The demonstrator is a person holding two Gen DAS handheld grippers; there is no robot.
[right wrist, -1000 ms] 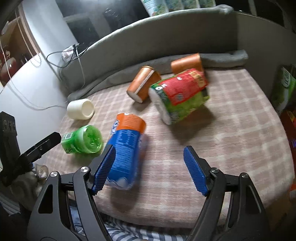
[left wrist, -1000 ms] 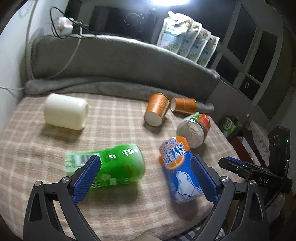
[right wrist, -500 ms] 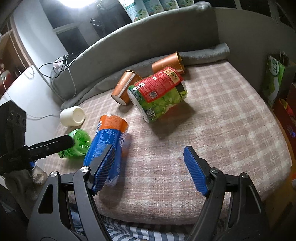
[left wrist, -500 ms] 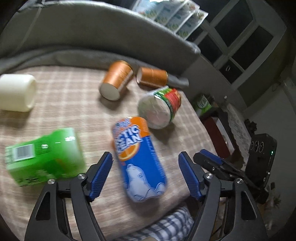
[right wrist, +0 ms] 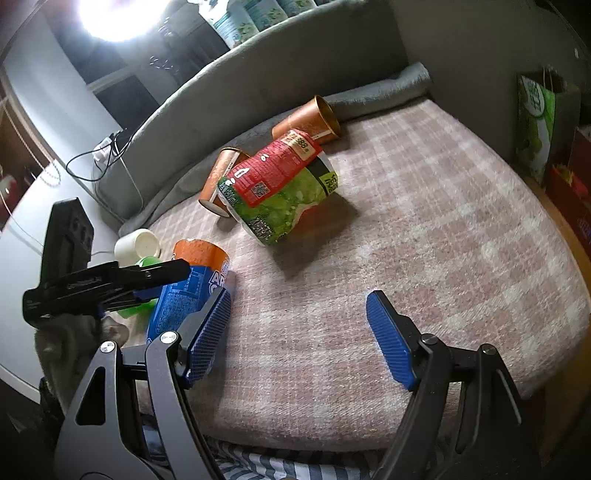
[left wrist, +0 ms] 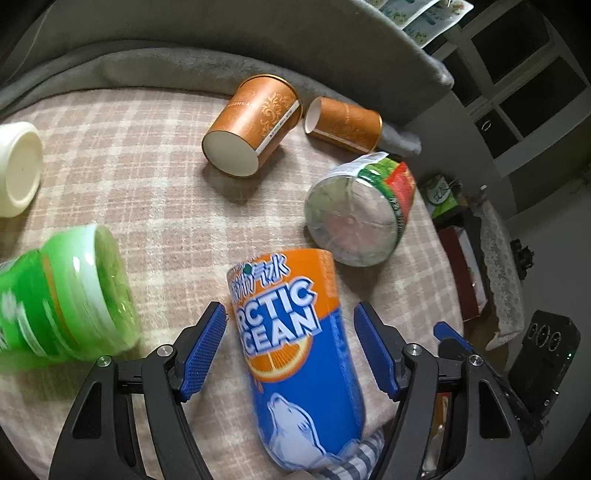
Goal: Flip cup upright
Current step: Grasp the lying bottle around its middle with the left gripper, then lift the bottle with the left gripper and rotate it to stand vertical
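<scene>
Plaid-blanketed bed [right wrist: 424, 229] carrying cups, all lying on their sides. Blue-orange cup [left wrist: 295, 350] down near front edge, between spread pads of left hand-held gripper [left wrist: 291, 350], untouched. Right hand-held gripper [right wrist: 299, 339] released too, over bare blanket.

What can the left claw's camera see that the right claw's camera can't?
Only the left view shows the left claw open around the lying blue cup, pads not touching, and the red-green cup's clear bottom. Only the right view shows the bright lamp and green bag. Both show the orange cups on the plaid blanket.
</scene>
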